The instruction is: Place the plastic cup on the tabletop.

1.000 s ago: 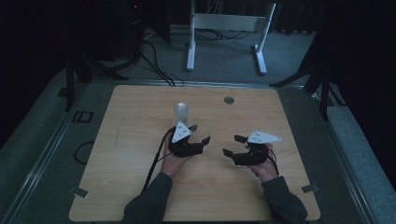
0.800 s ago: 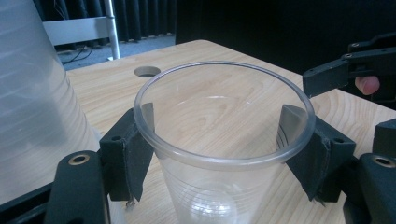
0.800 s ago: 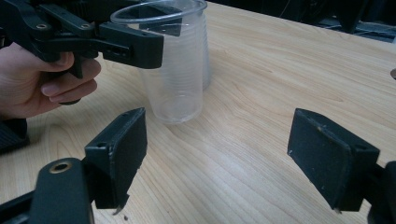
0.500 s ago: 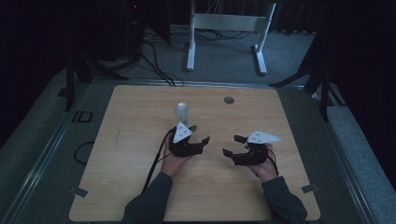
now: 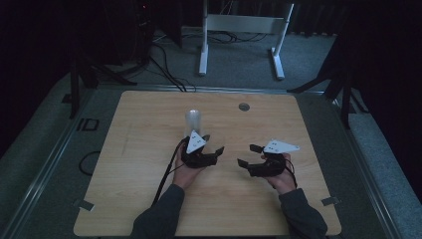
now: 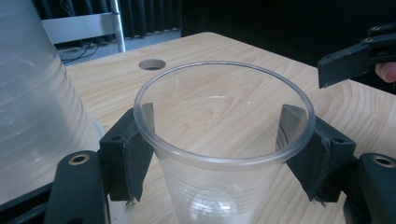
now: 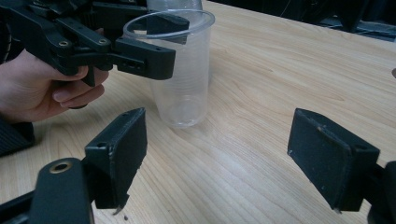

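A clear plastic cup (image 6: 210, 186) stands upright on the wooden table (image 5: 139, 149). My left gripper (image 6: 219, 135) is shut on it, a black pad on each side just under the rim. In the right gripper view the same cup (image 7: 180, 70) rests its base on the wood with the left gripper (image 7: 159, 39) around its top. My right gripper (image 7: 222, 149) stands open and empty a short way from the cup, jaws pointing toward it. From above, the left gripper (image 5: 213, 143) and right gripper (image 5: 249, 155) face each other near the table's middle.
A taller upturned stack of clear cups (image 5: 194, 119) stands just beyond the left gripper, close at the left in its view (image 6: 32, 93). A round cable hole (image 5: 244, 106) sits near the far edge. A white frame (image 5: 239, 30) stands on the floor behind.
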`<state>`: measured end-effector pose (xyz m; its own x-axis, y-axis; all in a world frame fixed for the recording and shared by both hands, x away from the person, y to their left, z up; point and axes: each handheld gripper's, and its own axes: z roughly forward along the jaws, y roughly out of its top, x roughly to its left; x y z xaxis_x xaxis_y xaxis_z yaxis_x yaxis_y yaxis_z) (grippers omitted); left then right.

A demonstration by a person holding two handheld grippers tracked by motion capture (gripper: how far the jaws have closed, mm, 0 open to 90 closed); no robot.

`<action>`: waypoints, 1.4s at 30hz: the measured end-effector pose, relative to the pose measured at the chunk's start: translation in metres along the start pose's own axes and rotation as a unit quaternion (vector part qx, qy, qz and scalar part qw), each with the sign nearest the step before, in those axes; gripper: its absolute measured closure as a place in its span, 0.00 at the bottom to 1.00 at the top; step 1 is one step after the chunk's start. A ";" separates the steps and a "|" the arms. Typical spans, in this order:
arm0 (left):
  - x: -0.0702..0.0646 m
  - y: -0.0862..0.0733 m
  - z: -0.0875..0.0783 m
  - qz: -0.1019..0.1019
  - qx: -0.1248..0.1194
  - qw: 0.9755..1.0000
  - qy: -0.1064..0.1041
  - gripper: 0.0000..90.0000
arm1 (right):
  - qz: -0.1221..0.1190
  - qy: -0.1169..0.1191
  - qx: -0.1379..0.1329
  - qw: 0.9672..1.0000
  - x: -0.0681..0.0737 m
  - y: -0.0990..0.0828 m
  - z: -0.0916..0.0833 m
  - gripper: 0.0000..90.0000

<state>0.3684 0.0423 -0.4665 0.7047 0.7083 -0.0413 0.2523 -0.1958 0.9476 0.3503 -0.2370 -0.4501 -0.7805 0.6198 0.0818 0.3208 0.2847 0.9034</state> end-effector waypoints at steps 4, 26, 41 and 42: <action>0.000 -0.002 0.002 0.000 0.003 1.000 0.000 0.32 | 0.000 0.001 0.000 1.000 0.000 0.000 0.000 0.22; 0.001 -0.009 0.008 -0.002 0.016 1.000 0.001 0.32 | 0.000 0.003 0.002 1.000 0.002 -0.001 0.002 0.22; 0.001 -0.013 0.010 0.000 0.020 1.000 0.004 0.31 | 0.000 0.004 0.003 1.000 0.002 -0.001 0.003 0.22; 0.001 -0.014 0.010 0.000 0.020 1.000 0.004 0.31 | 0.001 0.004 0.002 1.000 0.002 -0.001 0.003 0.22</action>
<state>0.3724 0.0391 -0.4825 0.6990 0.7140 -0.0393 0.2794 -0.2222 0.9341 0.3500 -0.2342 -0.4520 -0.7842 0.6144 0.0870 0.3245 0.2865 0.9014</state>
